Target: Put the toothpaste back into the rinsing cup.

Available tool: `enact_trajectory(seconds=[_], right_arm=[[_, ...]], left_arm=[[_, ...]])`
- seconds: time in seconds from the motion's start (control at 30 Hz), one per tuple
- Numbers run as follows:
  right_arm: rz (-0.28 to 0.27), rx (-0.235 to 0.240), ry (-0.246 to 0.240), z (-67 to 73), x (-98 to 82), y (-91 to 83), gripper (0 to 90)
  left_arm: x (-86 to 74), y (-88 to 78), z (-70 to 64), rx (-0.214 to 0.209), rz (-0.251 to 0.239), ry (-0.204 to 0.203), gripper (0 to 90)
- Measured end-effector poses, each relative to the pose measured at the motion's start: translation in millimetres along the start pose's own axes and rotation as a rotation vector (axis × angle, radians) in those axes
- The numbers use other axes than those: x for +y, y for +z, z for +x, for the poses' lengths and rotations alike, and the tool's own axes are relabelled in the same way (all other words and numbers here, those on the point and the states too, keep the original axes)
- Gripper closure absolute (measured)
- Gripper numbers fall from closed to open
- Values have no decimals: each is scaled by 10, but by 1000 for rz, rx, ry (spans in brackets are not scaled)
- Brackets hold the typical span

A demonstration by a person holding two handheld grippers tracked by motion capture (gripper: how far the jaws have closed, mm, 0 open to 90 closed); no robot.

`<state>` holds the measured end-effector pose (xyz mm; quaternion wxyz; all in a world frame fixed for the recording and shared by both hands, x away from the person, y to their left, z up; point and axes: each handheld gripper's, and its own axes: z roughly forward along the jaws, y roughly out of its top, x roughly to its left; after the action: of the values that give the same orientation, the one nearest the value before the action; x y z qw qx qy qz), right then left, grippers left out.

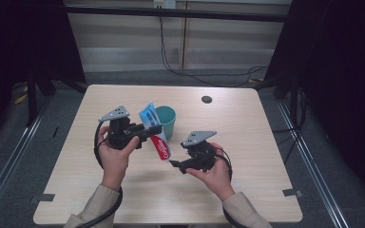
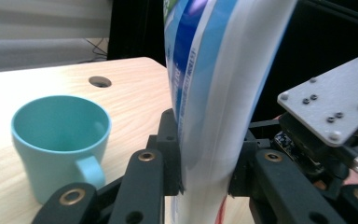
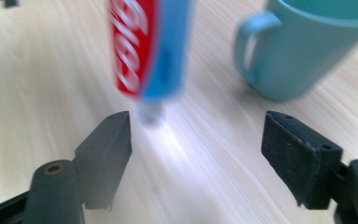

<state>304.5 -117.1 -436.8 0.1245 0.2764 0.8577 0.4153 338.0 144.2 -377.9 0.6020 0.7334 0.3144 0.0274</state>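
Toothpaste (image 1: 155, 134) clamped in left claw (image 1: 148, 131), cap down above counter (image 1: 247, 142), beside cup (image 1: 166, 119); right claw (image 3: 196, 140) wide, empty, below cap.

Lab recording booth, black curtains (image 1: 347, 71), bare wooden table (image 1: 123, 190), dangling cables (image 1: 171, 61)

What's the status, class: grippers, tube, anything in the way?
Left gripper shut on tube. Right gripper open, near the cap end, not touching. Mug just behind tube; nothing between.
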Motion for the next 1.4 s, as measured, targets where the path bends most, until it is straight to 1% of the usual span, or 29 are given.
enact_trajectory(seconds=[0.03, 0.07, 0.1, 0.13, 0.17, 0.2, 0.23, 0.27, 0.3, 0.37, 0.43, 0.47, 0.57, 0.6, 0.63, 0.67, 0.7, 0.73, 0.77, 0.83, 0.87, 0.93, 0.97, 1.13, 1.3, 1.4], right_arm=[[5, -11, 5, -18, -31, -8, 213], [5, -11, 5, -18, -31, -8, 213], [28, -33, 20, -68, -125, -26, 186], [29, -35, 26, -82, -155, -32, 185], [29, -35, 26, -82, -155, -32, 185], [40, -45, 26, -105, -239, -44, 164], [40, -45, 26, -105, -239, -44, 164], [47, -52, 24, -113, -276, -45, 150], [60, -47, 29, -130, -351, -46, 147], [75, -52, 22, -133, -428, -48, 146], [81, -55, 18, -134, -498, -53, 142], [81, -55, 18, -134, -498, -53, 142], [106, -59, 11, -140, -631, -67, 139], [106, -59, 11, -140, -631, -67, 139], [111, -61, 15, -143, -700, -79, 138], [111, -61, 15, -143, -700, -79, 138], [117, -56, 18, -157, -763, -97, 139], [117, -56, 18, -157, -763, -97, 139], [119, -58, 25, -164, -815, -117, 139], [117, -54, 26, -168, -834, -123, 138], [114, -63, 33, -171, -884, -145, 139], [113, -62, 33, -169, -905, -152, 139], [119, -60, 33, -163, -944, -164, 139], [111, -67, 32, -144, -1017, -177, 139], [106, -70, 41, -157, -1048, -191, 136], [99, -73, 53, -165, -1070, -200, 135]], left_arm=[[5, -6, 2, 4, -2, -2, 724], [5, -6, 2, 4, -2, -2, 724], [17, -18, 13, 11, 2, 2, 724], [17, -18, 13, 11, 2, 2, 724], [21, -21, 19, 15, -1, 1, 724], [28, -33, 33, 22, 3, 4, 724], [28, -33, 33, 22, 3, 4, 724], [32, -41, 41, 21, 5, 5, 724], [40, -51, 49, 25, 5, 3, 724], [50, -68, 56, 32, 4, 7, 724], [63, -86, 68, 38, -2, 0, 723], [63, -86, 68, 38, -2, 0, 724], [90, -111, 84, 50, -2, 9, 723], [99, -117, 88, 52, -1, 10, 723], [123, -132, 99, 57, -5, 10, 723], [123, -132, 99, 57, -5, 10, 723], [146, -138, 111, 64, -13, 9, 722], [146, -138, 111, 64, -13, 9, 723], [169, -138, 121, 70, -15, 6, 722], [182, -140, 130, 72, -15, 8, 722], [194, -143, 135, 75, -12, 14, 722], [212, -139, 134, 80, -18, 12, 722], [236, -136, 147, 80, -16, 11, 722], [295, -133, 165, 98, -21, 16, 721], [348, -109, 179, 102, -23, 23, 721], [371, -96, 182, 104, -25, 19, 721]])
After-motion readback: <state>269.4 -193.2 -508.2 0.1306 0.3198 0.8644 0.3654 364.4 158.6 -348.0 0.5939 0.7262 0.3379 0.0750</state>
